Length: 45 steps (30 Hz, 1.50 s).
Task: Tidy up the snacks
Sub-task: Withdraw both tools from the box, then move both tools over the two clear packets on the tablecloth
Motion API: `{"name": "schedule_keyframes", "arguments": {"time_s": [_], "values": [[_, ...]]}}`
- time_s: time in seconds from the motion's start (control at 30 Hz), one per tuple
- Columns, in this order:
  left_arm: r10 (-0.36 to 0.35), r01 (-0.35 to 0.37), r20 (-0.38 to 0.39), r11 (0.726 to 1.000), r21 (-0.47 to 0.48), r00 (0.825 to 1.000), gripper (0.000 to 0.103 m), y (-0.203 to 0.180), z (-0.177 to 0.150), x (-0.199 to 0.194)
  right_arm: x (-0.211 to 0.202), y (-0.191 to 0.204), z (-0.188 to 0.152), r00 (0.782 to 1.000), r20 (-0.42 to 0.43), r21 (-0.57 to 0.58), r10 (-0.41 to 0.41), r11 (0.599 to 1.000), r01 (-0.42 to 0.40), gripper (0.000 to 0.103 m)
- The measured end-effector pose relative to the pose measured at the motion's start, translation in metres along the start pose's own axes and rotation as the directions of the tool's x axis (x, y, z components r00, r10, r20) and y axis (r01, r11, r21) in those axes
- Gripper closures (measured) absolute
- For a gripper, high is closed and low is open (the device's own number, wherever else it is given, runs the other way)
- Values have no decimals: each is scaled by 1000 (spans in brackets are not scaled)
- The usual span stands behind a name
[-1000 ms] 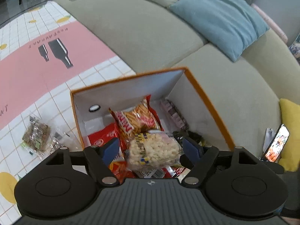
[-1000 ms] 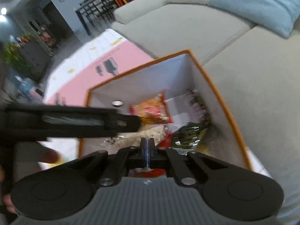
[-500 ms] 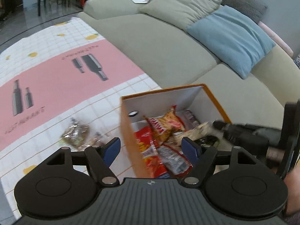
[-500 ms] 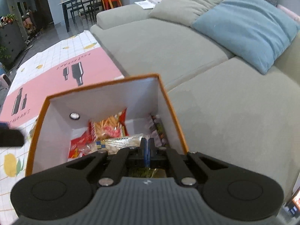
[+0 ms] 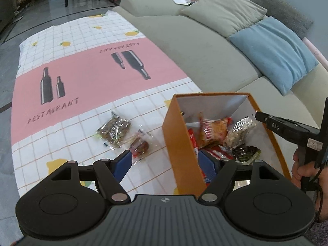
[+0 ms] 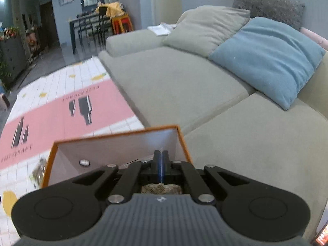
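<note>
While most of the snacks already lie inside the orange box [image 5: 180,143], the job reads as partway done, with the step in hand being the swing back to the loose packets on the mat.

Nearest, the left gripper [image 5: 165,163] stands spread wide with nothing between its blue pads [image 5: 123,163]; its right finger hangs over the box's near left wall, its left finger over the mat. Just beyond that left finger lies a small clear packet with a dark red filling [image 5: 140,146], and a little farther left a clear bag of brown nuts [image 5: 113,130], both on the checked picnic mat [image 5: 82,78] and outside the box. Inside the box sit red wrappers, an orange-striped pack [image 5: 213,130], a dark green packet [image 5: 246,152] and a puffed-rice bag [image 5: 239,132]. The right gripper [image 6: 161,161] is clamped shut; it seems to pinch that bag's top edge, though its own view shows only a sliver at the tips.

Next, I judge, the left gripper must drop and shift left to straddle the red packet, whose slick film may slide.

A second ago the puffed-rice bag sat between the left gripper's spread fingers, over the box; since then that gripper has pulled back and leftward, and the right one has risen.

Far off, the grey sofa [image 6: 174,82] and blue cushion [image 6: 266,55] run behind.
</note>
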<state>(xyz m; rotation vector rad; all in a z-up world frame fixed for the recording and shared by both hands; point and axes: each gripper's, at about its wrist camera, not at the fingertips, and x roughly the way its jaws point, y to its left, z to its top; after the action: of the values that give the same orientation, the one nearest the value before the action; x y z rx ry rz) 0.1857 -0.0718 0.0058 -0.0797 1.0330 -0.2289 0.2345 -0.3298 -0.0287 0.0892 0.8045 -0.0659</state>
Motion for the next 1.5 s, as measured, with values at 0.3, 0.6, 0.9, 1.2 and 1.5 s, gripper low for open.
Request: {"name": "schedule_keyframes", "arguments": {"time_s": [0.3, 0.6, 0.9, 1.2, 1.5], "values": [[4, -5, -9, 999, -41, 1000, 18, 16, -11, -6, 30, -1, 0, 996, -83, -16, 33, 999, -35, 103], [46, -47, -20, 996, -72, 999, 18, 38, -14, -9, 60, 22, 9, 989, -145, -117, 14, 993, -31, 98], [24, -23, 34, 999, -41, 999, 20, 56, -17, -23, 30, 37, 23, 995, -97, -132, -15, 991, 2, 64], [-7, 3, 69, 998, 55, 998, 23, 81, -25, -32, -42, 98, 15, 978, 2, -205, 208, 957, -203, 56], [-41, 37, 15, 976, 216, 999, 23, 97, -23, -8, -23, 178, -12, 917, -205, -416, 343, 817, -399, 52]]}}
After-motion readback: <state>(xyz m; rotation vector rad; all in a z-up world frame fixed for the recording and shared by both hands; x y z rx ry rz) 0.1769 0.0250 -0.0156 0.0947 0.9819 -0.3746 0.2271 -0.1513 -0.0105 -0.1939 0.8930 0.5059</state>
